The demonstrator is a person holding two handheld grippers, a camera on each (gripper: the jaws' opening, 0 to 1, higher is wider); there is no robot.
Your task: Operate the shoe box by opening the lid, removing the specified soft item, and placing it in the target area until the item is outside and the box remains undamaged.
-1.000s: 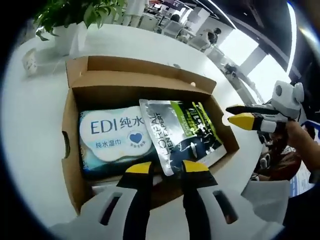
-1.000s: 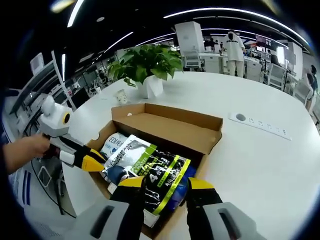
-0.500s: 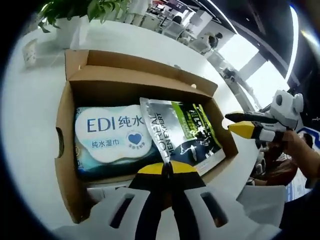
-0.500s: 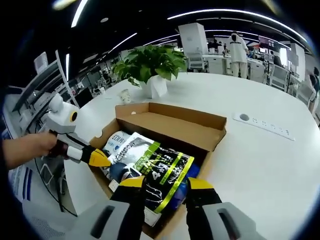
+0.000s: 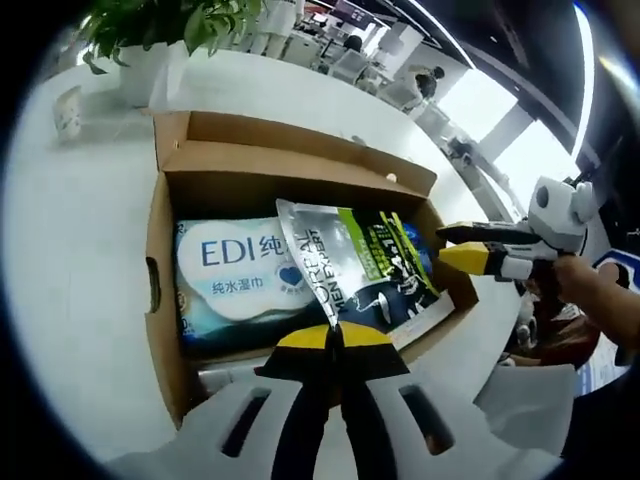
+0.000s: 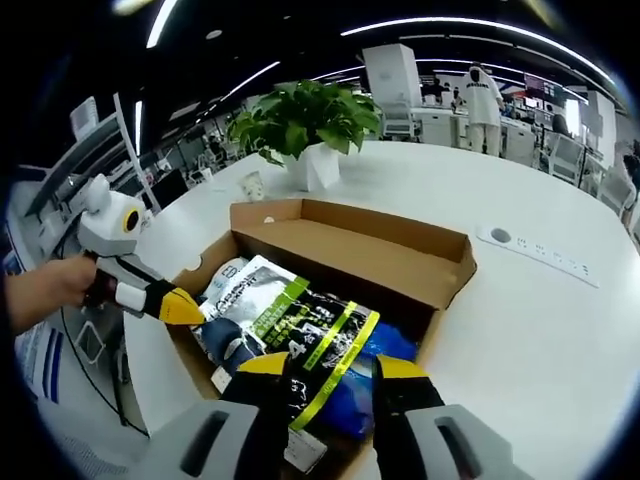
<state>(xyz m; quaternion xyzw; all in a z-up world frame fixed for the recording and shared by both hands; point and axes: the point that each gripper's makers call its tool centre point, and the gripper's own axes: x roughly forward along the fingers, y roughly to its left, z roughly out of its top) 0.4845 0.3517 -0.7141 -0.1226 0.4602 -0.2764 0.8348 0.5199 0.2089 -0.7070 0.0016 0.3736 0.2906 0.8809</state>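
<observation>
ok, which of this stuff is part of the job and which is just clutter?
In the job:
- shoe box, lid open
- L'Oreal Men Expert sachet, pinched at its corner by the left gripper
- right gripper, open

Lying about:
- EDI wet wipes pack, in the box
- potted plant
- paper cup
- power strip

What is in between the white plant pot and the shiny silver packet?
In the left gripper view, bare white table and the box's open brown lid lie between the plant pot and the silver packet.

Open shoe box (image 6: 400,250) on white table (image 6: 540,330), face-mask pouch (image 6: 300,325) inside, left gripper (image 6: 185,308) closed on its corner.
</observation>
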